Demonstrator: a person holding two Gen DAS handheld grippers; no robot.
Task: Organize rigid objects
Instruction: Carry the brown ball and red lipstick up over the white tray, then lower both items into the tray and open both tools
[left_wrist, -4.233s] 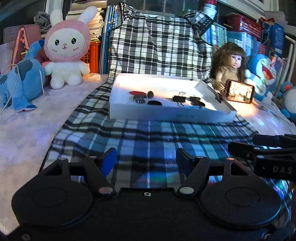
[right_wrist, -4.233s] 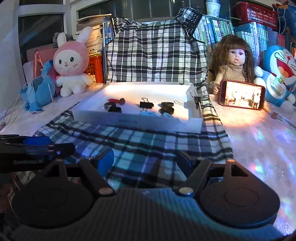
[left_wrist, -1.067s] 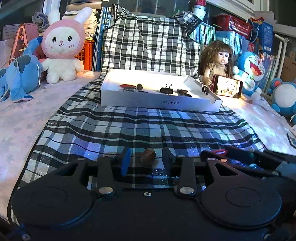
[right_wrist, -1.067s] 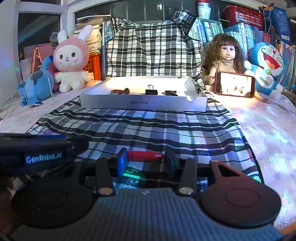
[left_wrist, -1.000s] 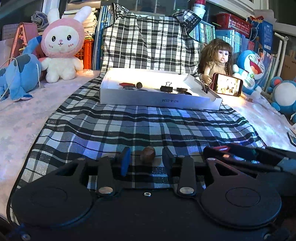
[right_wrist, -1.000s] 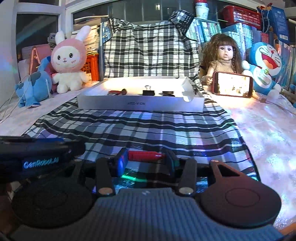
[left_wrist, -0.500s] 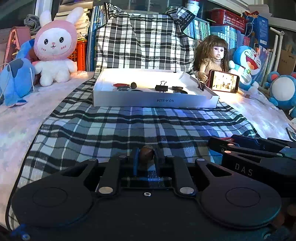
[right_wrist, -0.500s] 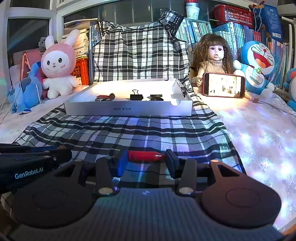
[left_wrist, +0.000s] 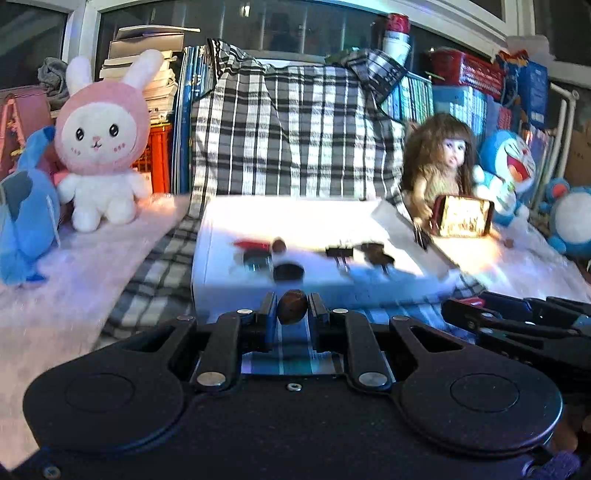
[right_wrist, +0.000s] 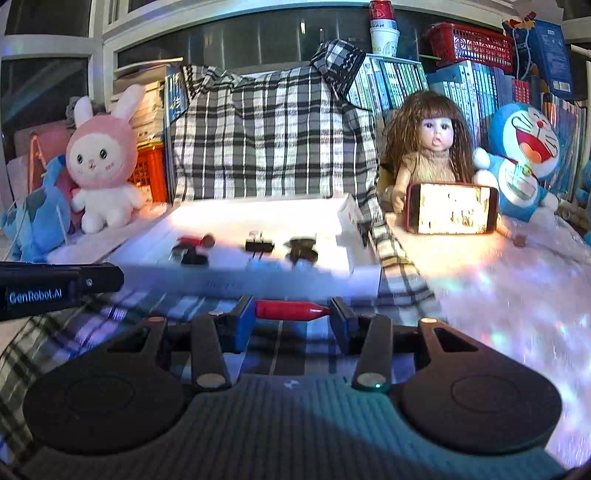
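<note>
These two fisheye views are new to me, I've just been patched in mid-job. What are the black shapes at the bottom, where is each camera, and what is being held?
Each picture comes from a camera mounted on a hand-held two-finger gripper, looking forward along its fingers. A person carries one in each hand; there is no robot arm.

In the left wrist view, the black shapes at the bottom are the left gripper, shut on a small brown nut-like object. The other gripper pokes in at the right edge.

In the right wrist view, the right gripper clamps a red pen-like piece endwise between its pads.

Ahead of both, on a plaid cloth, lies a shallow white tray that already holds binder clips and other small dark items. A plush rabbit, a doll and a lit phone stand behind the tray.
</note>
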